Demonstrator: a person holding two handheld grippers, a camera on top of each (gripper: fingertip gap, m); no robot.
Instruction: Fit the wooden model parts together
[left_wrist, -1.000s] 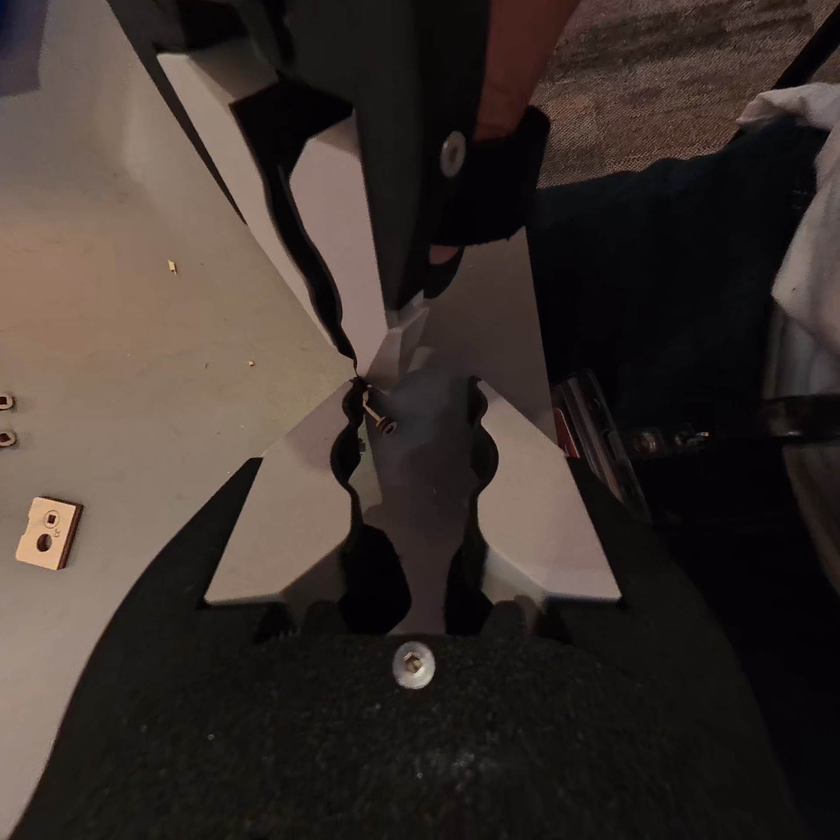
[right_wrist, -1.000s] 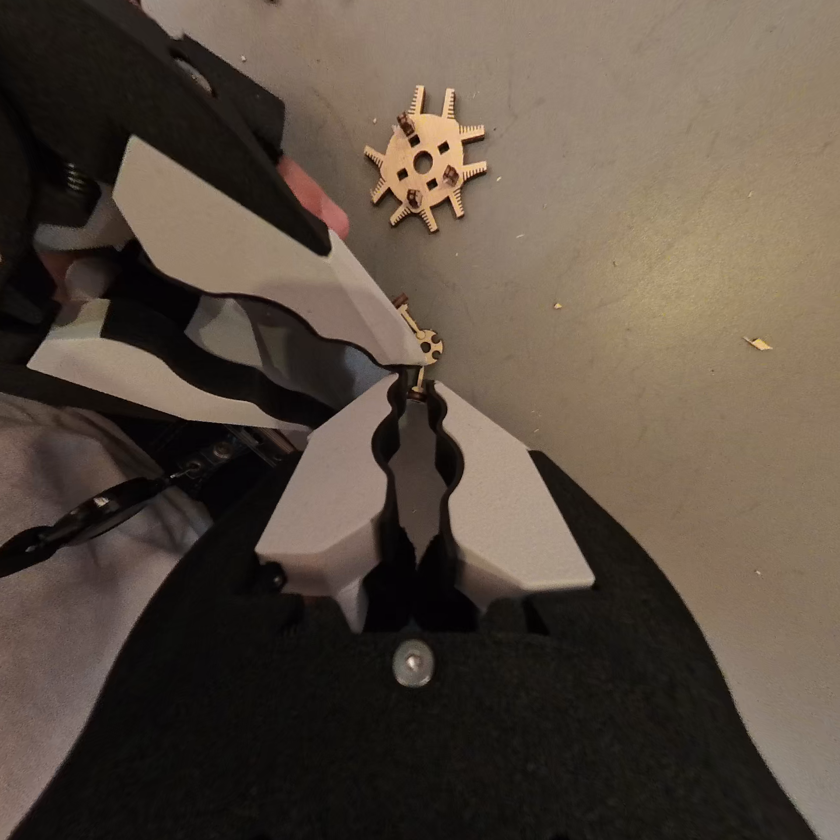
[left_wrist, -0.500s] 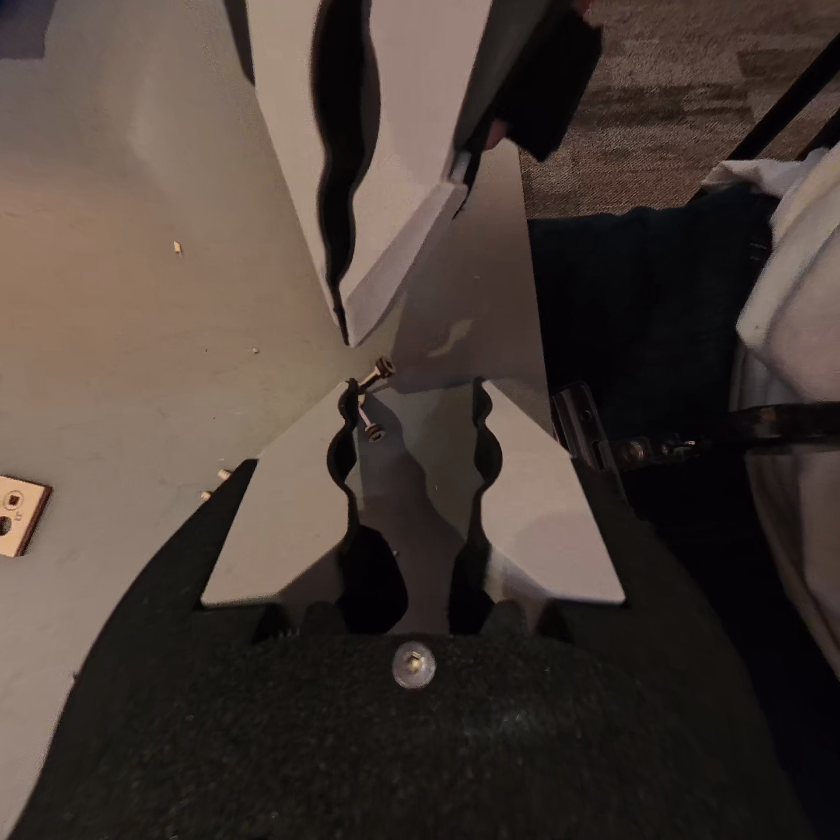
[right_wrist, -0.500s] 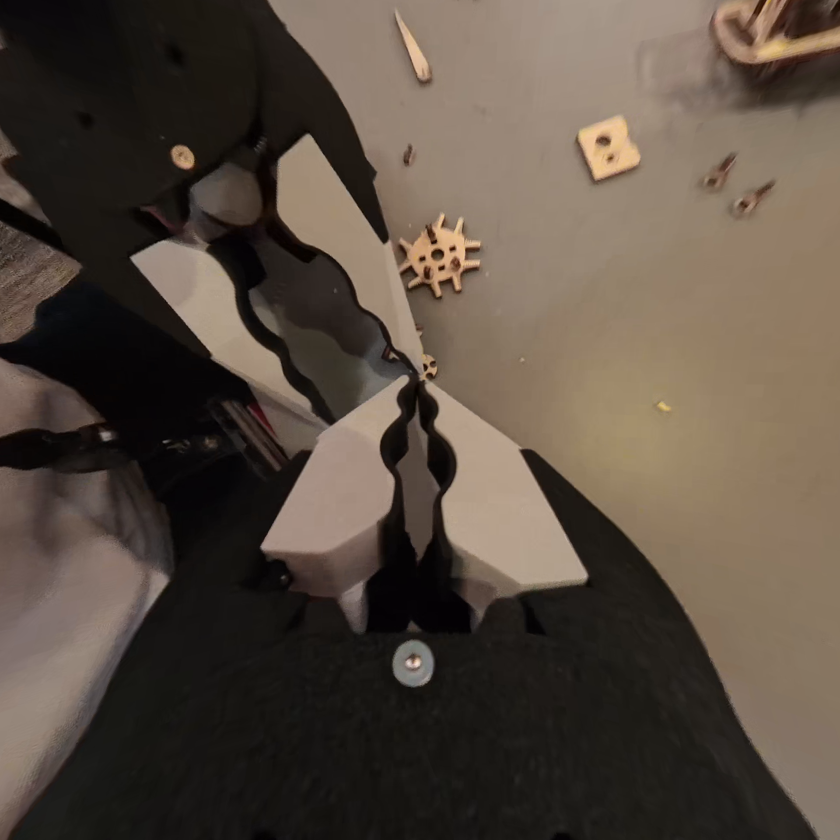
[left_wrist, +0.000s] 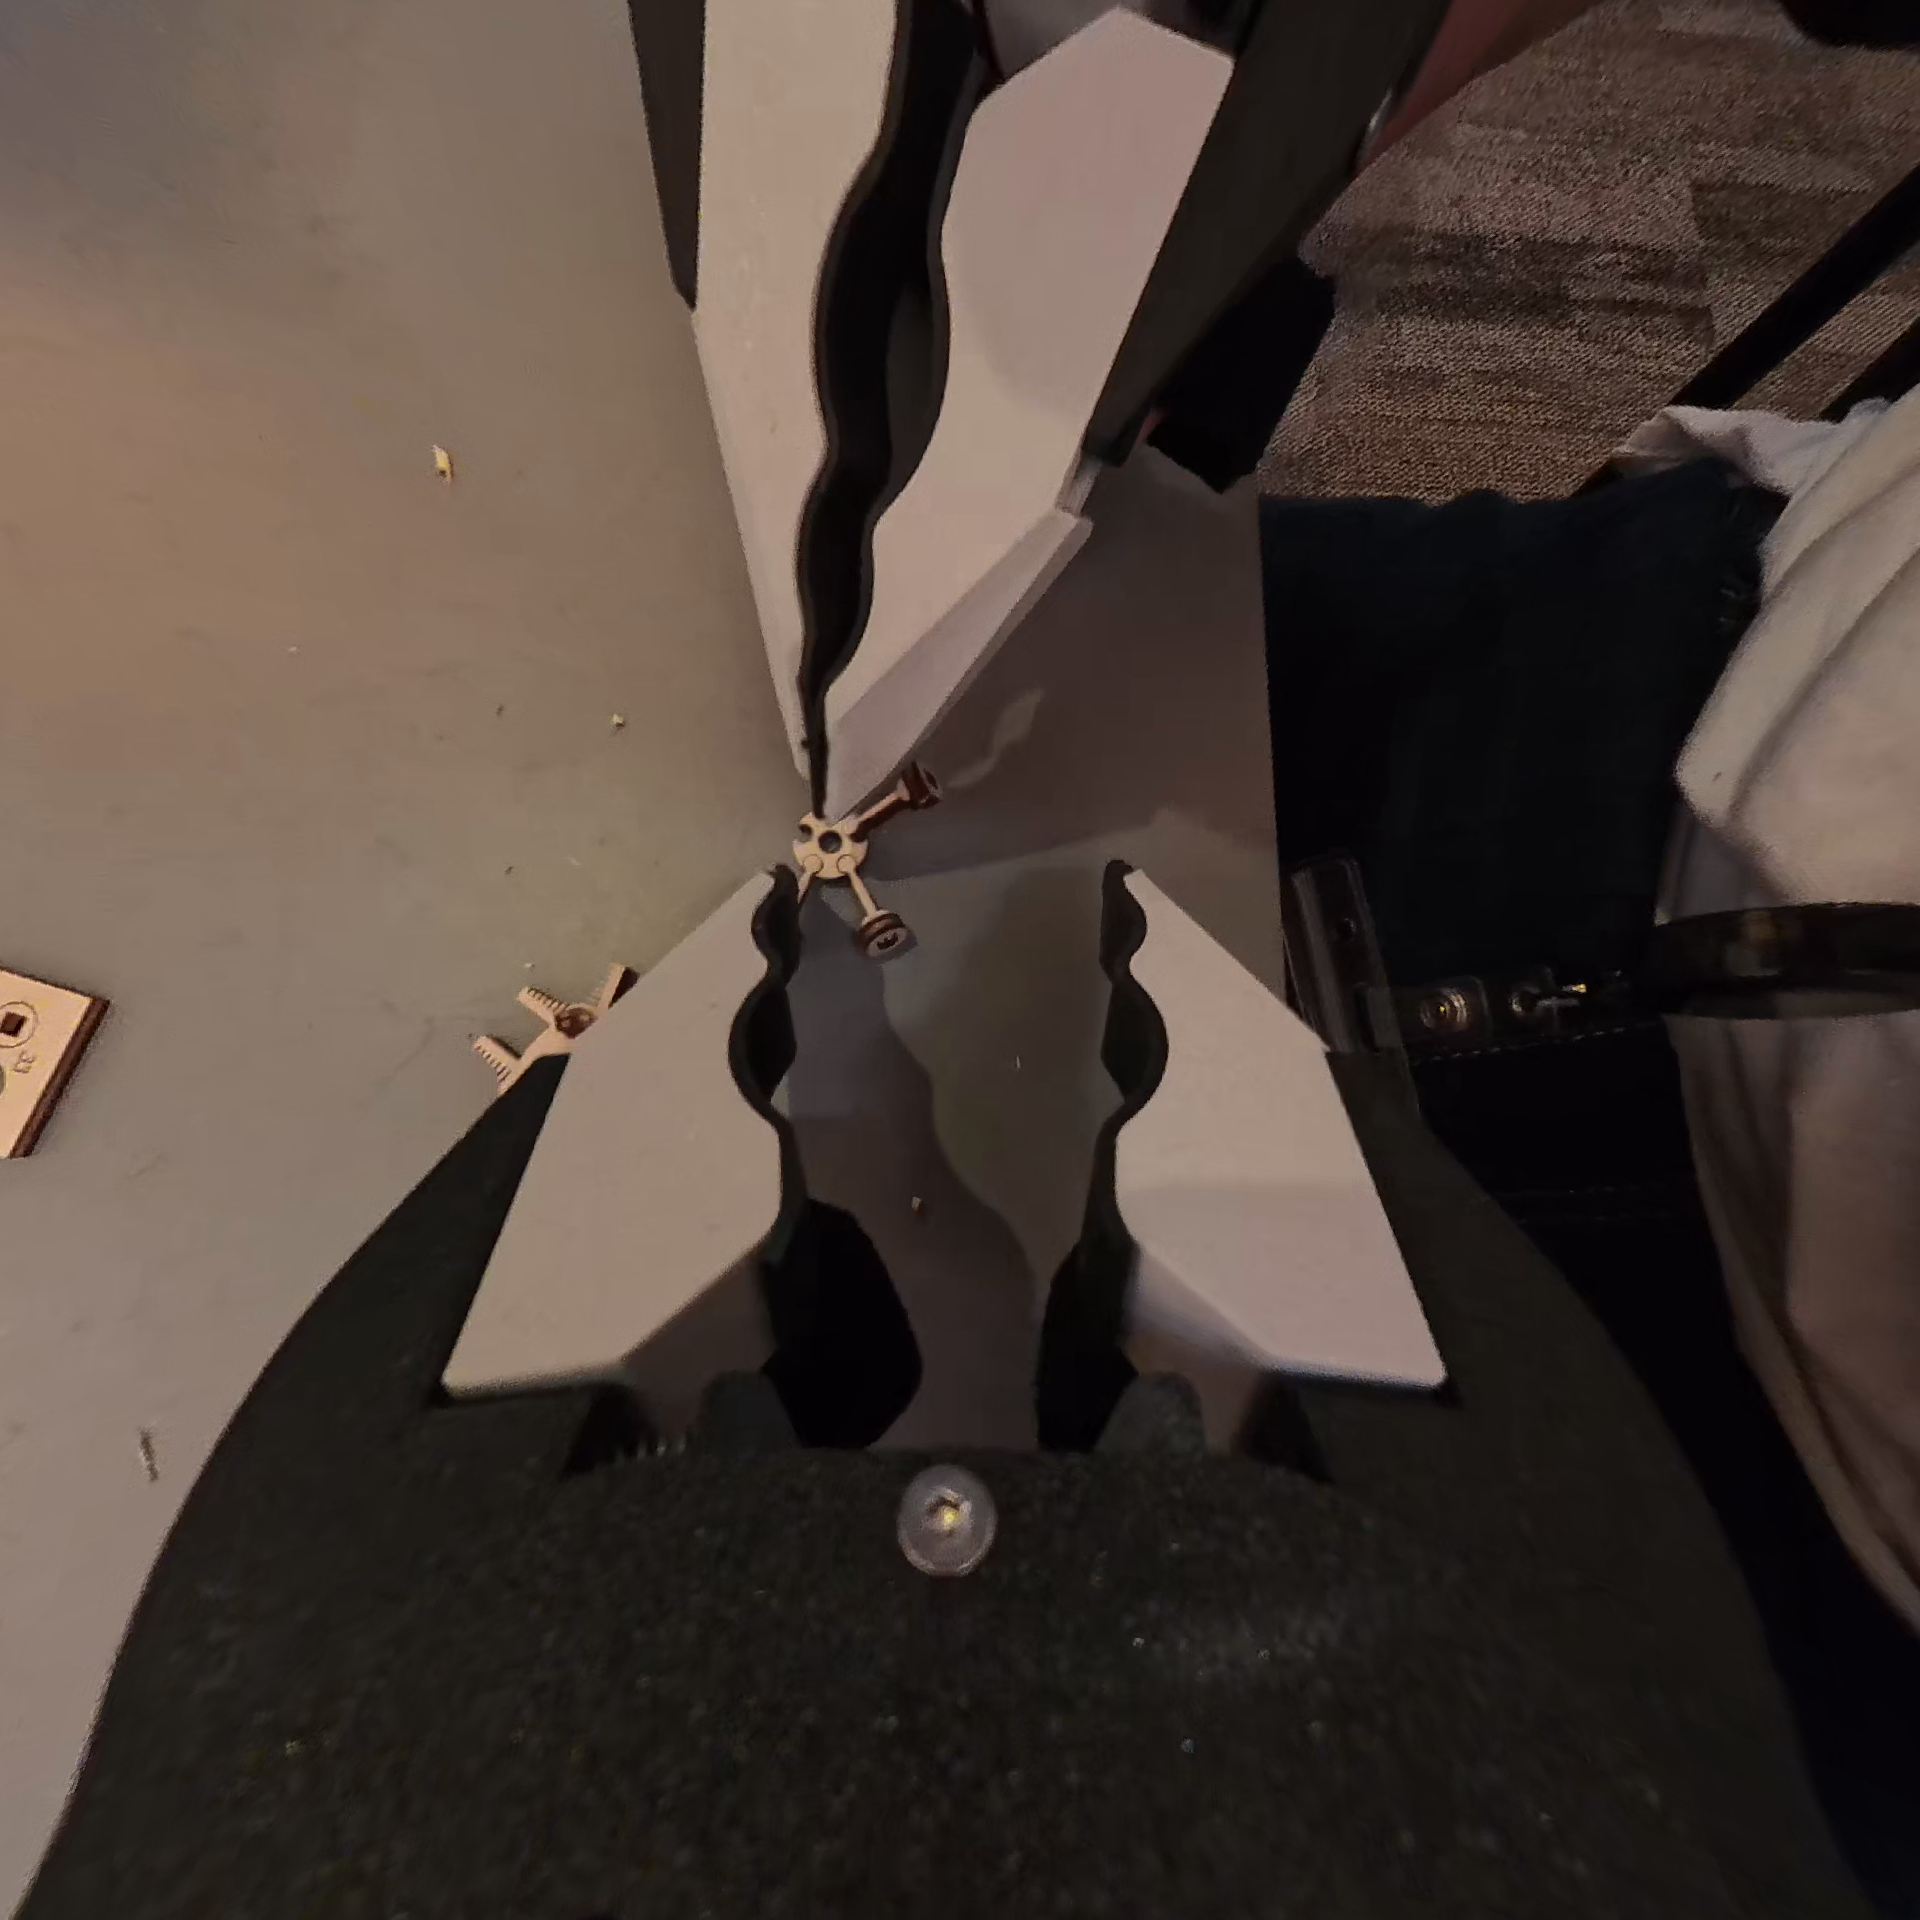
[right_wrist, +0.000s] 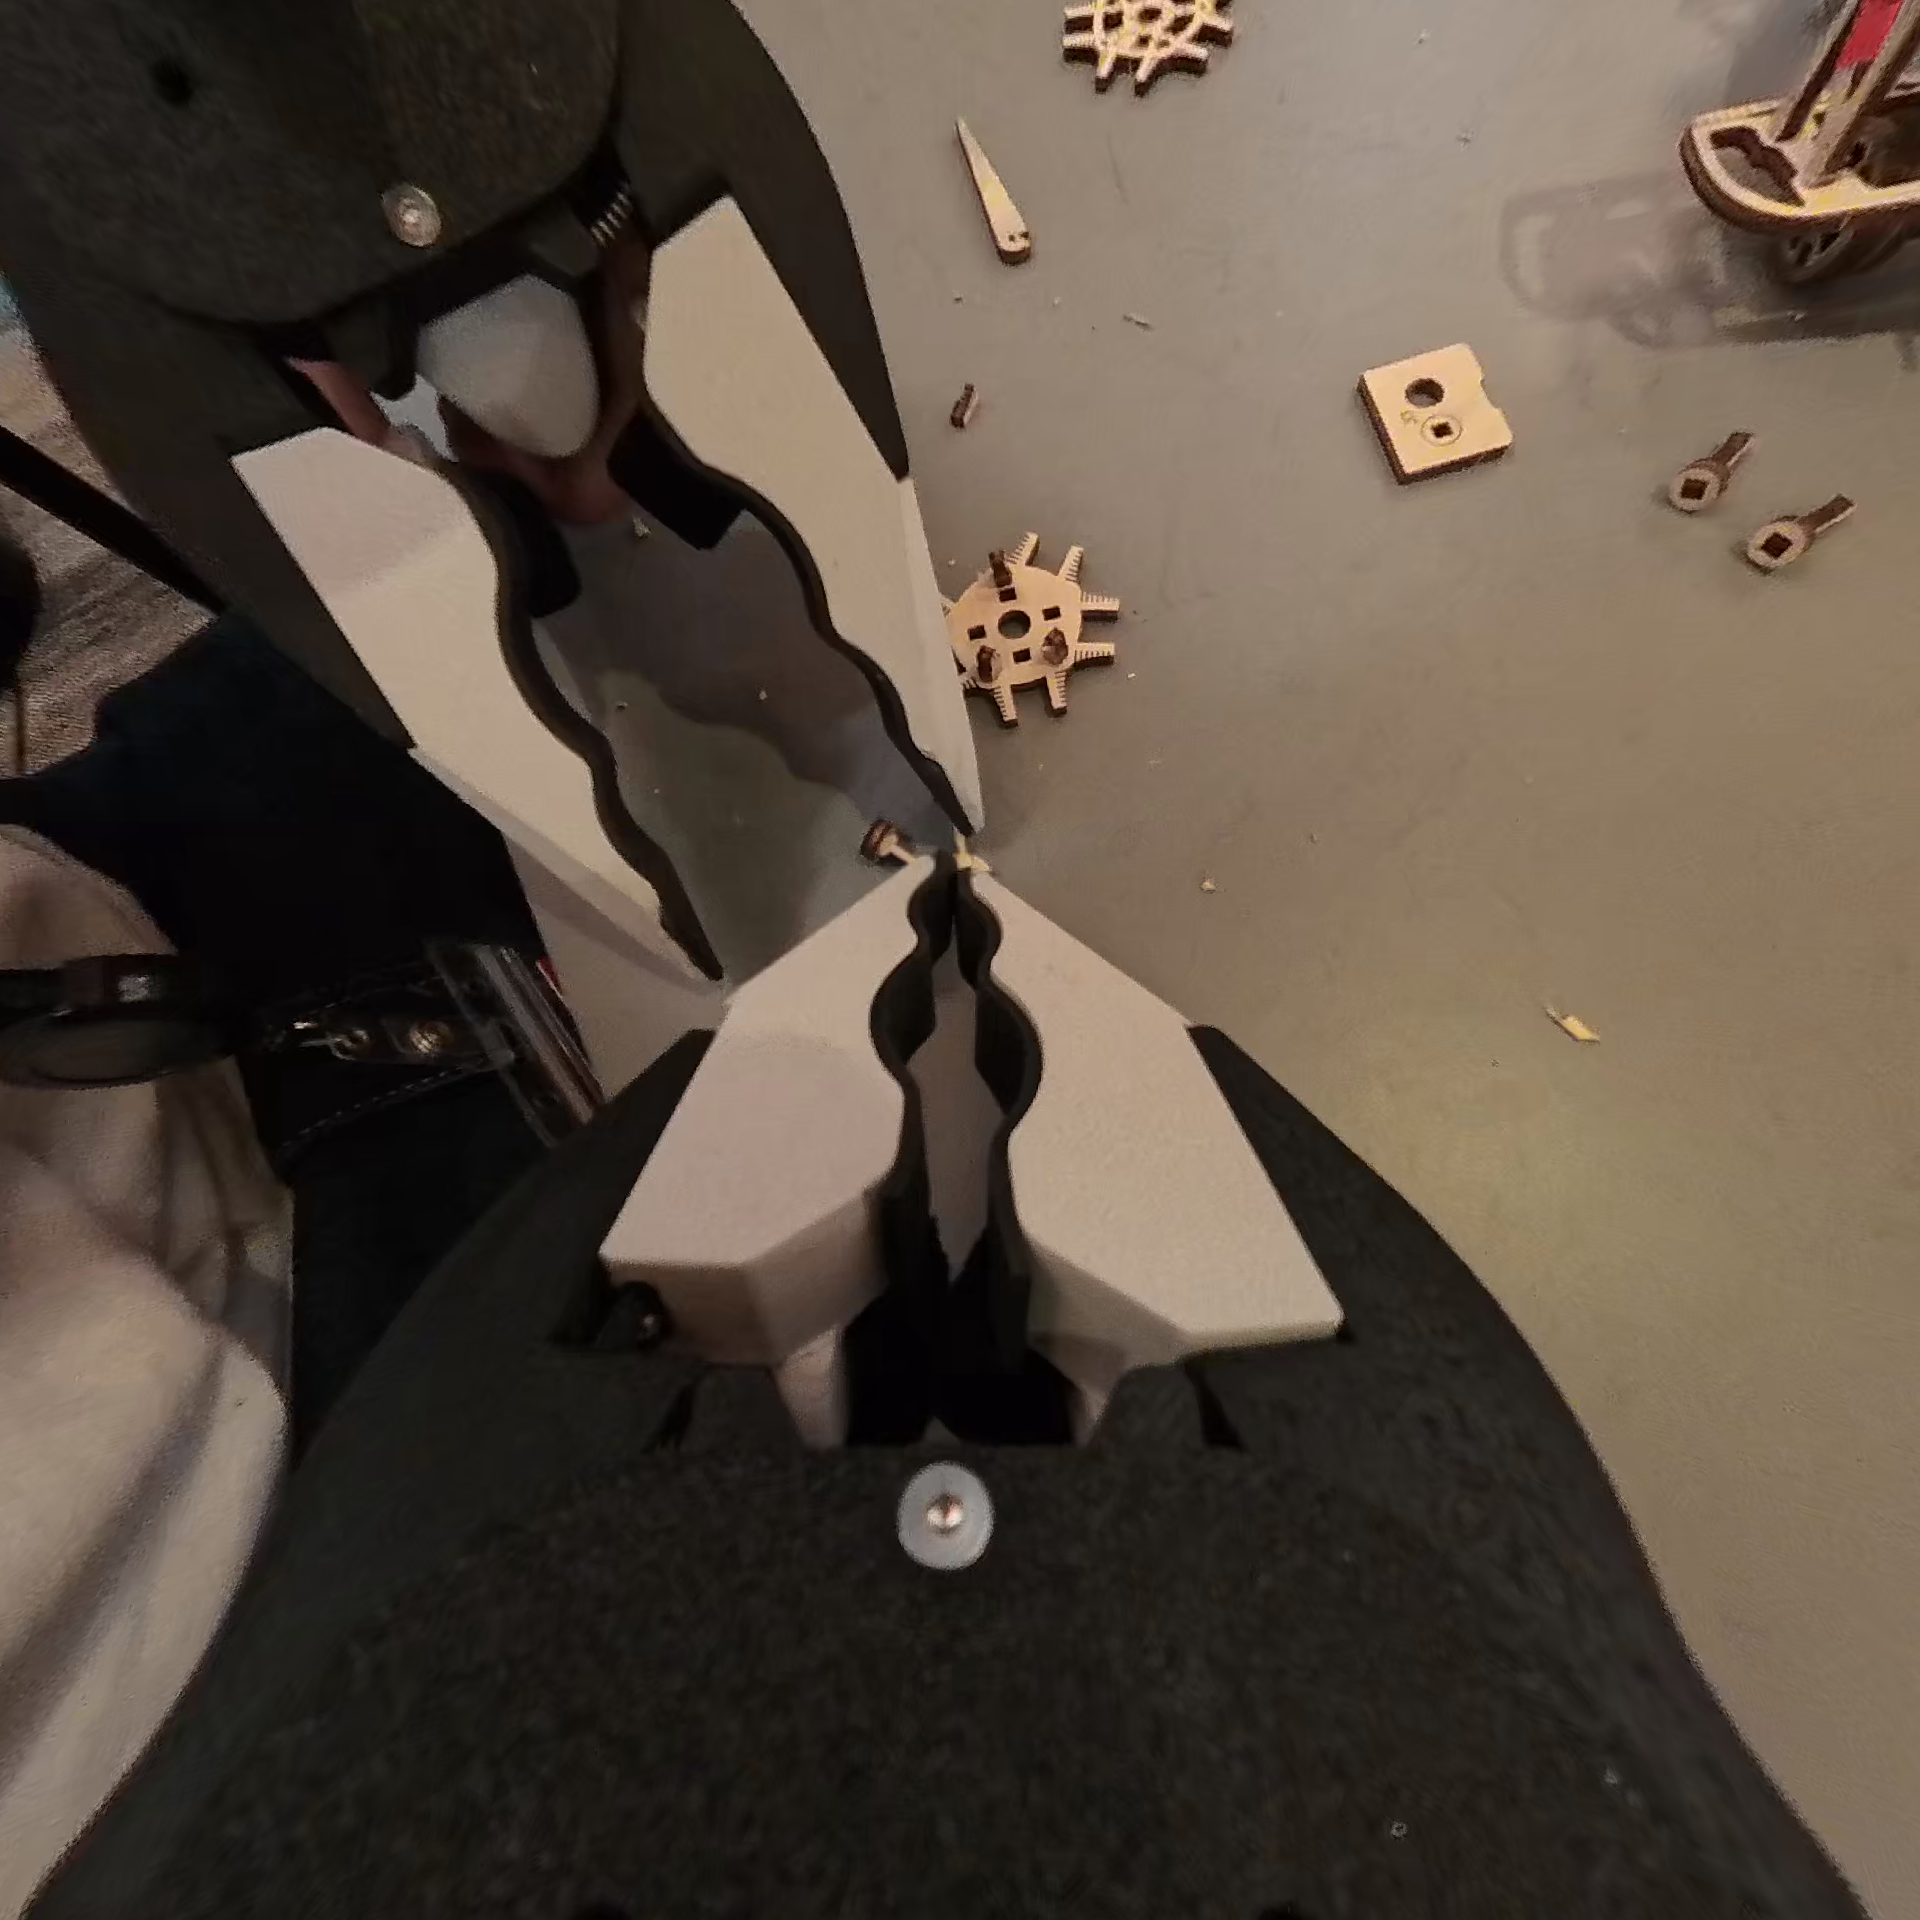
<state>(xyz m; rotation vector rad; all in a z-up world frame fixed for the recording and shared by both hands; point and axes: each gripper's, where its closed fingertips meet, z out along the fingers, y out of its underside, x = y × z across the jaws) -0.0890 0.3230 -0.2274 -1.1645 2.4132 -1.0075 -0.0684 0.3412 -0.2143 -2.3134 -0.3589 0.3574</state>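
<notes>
The left claw (left_wrist: 940, 883) stands wide apart and grips nothing. Just past its tips hangs a small wooden hub (left_wrist: 828, 844) with thin pegs sticking out, pinched at the very tip of the right claw (right_wrist: 954, 868), whose fingers are pressed together on it. A second ago the hub sat hard against the left claw's inner finger, half hidden between the two tools; now the left claw has let go and the right claw has swung upright, carrying the piece alone. That reads as a finished handover, so the hub should be ready to go to its mate.

Beyond the right claw, on the grey counter (right_wrist: 1455, 831), lies a toothed wheel (right_wrist: 1029, 634) with pegs already standing in it, a likely seat for the hub. Farther off are a square plate (right_wrist: 1434, 414), two small keys (right_wrist: 1756, 514), and a half-built model (right_wrist: 1808, 156) at the far edge.
</notes>
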